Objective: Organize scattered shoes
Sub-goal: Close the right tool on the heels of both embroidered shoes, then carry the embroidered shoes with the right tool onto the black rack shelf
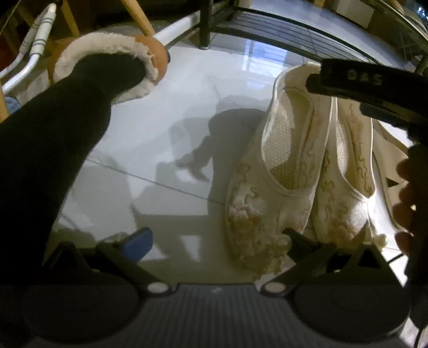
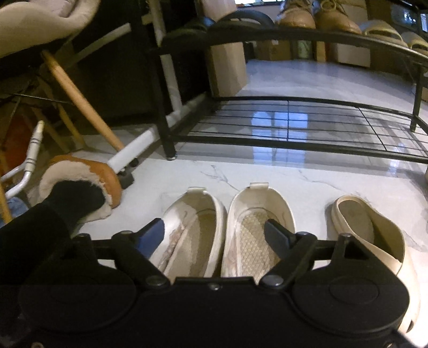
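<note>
Dim indoor light; window glare reflects off the glossy floor point(image 2: 281, 171), shadows fall across it in the left wrist view, and fisheye distortion bends the rack point(image 2: 294, 101).

1. 2 embroidered white slip-ons point(image 2: 224, 230), near, side by side.
2. 1 cream clog point(image 2: 374, 233), right of them.
3. 1 fur-lined tan slipper point(image 2: 88, 176), far left.
4. 2 tan lace-up boots point(image 2: 318, 16) on the black shoe rack point(image 2: 294, 37).

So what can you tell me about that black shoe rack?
The shoe rack is black metal with thin legs standing on the shiny white floor. Its bottom shelf is bare wire bars. The shelf above holds tan lace-up boots, dark shoes and pale slippers. Nothing on the floor touches it.
</note>
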Available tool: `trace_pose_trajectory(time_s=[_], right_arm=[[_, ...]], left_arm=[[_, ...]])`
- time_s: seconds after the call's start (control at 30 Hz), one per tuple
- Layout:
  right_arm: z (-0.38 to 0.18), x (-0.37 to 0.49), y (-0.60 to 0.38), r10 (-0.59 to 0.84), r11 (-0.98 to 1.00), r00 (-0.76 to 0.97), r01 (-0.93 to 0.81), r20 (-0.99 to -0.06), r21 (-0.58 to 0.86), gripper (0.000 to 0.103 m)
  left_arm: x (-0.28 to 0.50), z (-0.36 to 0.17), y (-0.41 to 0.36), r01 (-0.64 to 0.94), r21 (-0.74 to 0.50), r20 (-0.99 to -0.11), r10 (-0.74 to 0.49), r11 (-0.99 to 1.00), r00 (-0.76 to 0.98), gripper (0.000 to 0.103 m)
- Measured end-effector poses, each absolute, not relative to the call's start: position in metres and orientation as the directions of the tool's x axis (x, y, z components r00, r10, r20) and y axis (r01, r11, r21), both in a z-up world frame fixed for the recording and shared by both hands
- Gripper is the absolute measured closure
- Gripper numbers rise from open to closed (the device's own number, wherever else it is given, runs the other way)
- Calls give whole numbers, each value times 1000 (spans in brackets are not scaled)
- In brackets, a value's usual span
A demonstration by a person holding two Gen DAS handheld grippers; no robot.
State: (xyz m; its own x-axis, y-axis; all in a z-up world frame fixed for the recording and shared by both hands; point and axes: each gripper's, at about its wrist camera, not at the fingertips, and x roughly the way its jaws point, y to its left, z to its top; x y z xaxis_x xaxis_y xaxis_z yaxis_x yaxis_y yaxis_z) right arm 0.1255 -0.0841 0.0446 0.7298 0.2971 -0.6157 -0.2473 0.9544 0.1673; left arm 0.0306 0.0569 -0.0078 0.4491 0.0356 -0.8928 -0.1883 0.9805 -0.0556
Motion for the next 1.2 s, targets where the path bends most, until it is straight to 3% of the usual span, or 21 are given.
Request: trace_pose_trajectory(time_s=[0.1,0.47,0.63,0.8,0.9,0.97,1.03,1.07,1.1,1.2], right_arm=[[37,134,-79,282,959,717,-238,-637,156,27],[15,173,-70,195,981,685,-124,-702,151,54],[11,179,-63,149,989,706,-122,-692,89,54],[5,176,-56,121,991,735,-133,-667,33,44],[3,174,-55,115,991,753,-131,-647,24,45],[3,170,-55,113,991,767,-134,-632,15,54],[5,167,-54,127,988,771,-153,-624,13,75],[6,166,-53,135,987,772,-163,-621,12,77],[7,165,-53,134,987,773,-162,-620,11,88],[14,162,-58,132,990,785,-136,-605,40,88]], left_arm=[[33,-10,59,-190,-66,-896,26,979,443,0],[31,-16,70,-192,-106,-910,-17,976,415,0],[32,-17,70,-193,-112,-909,-23,975,415,0],[32,-18,69,-190,-119,-910,-30,974,414,0],[33,-19,70,-193,-124,-911,-35,973,410,0],[32,-20,70,-192,-125,-911,-36,973,411,0],[33,-20,69,-190,-124,-910,-35,974,412,0],[33,-20,69,-186,-124,-909,-37,975,414,0],[33,-20,68,-181,-124,-908,-38,976,417,0],[33,-20,66,-171,-127,-905,-43,977,424,1]])
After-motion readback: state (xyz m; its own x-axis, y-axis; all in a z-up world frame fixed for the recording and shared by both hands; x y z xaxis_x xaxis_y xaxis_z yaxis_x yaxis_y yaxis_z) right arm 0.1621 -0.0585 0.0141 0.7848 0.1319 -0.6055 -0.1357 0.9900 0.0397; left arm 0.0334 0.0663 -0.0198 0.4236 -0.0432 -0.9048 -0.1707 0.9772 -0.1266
